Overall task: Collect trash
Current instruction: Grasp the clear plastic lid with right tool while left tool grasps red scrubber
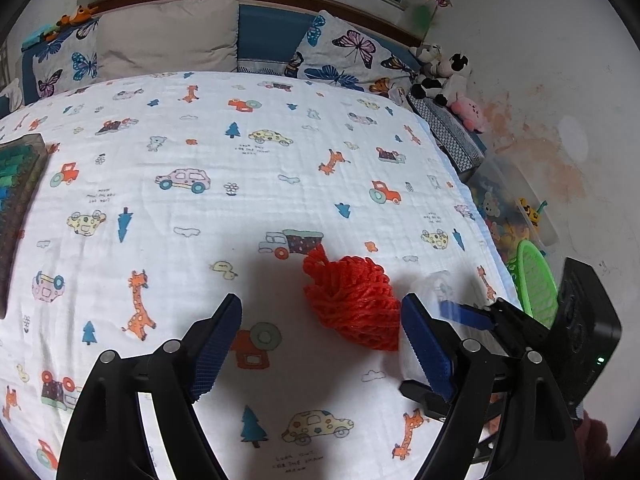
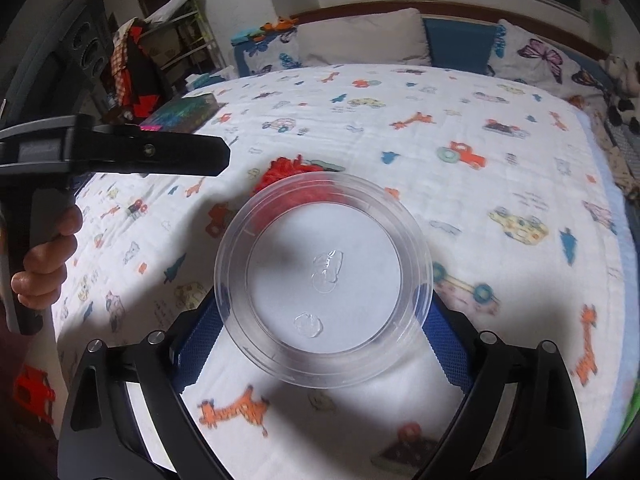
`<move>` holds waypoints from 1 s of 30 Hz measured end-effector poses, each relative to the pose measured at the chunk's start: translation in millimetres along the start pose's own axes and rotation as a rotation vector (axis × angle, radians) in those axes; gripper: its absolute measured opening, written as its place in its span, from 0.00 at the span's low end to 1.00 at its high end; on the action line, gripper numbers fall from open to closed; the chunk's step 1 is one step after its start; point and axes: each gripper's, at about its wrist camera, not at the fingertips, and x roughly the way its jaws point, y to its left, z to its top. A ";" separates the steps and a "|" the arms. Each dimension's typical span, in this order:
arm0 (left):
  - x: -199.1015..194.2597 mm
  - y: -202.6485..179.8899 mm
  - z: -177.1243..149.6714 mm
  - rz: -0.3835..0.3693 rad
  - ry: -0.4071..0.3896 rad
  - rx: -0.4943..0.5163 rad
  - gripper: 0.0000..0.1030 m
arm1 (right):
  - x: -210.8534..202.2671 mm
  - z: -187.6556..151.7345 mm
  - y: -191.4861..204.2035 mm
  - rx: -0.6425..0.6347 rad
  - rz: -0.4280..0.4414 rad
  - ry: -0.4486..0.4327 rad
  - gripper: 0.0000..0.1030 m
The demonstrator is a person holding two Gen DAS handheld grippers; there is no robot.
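Gripping a clear plastic lid (image 2: 324, 280), the right gripper (image 2: 320, 336) presses its blue pads (image 2: 198, 344) against the rim, flat face to the camera. The left gripper (image 1: 320, 344) hangs spread apart above the bedsheet (image 1: 200, 128). A red mesh bag (image 1: 354, 304) lies between its fingers, knotted tip pointing toward the pillows (image 1: 168, 32). The bed's right edge is close; open sheet lies ahead and left.

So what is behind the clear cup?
Behind the cup held by the right tongs lies a red net on the sheet. The cup blurs its near part.

A bed (image 1: 208, 128) in cartoon-print cover carries red mesh netting (image 1: 354, 306) and pillows (image 1: 168, 36).
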 end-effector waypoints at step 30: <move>69.5 -36.4 4.8 0.035 0.085 -0.006 0.46 | -113.5 -63.7 -76.6 0.221 -0.259 -0.100 0.89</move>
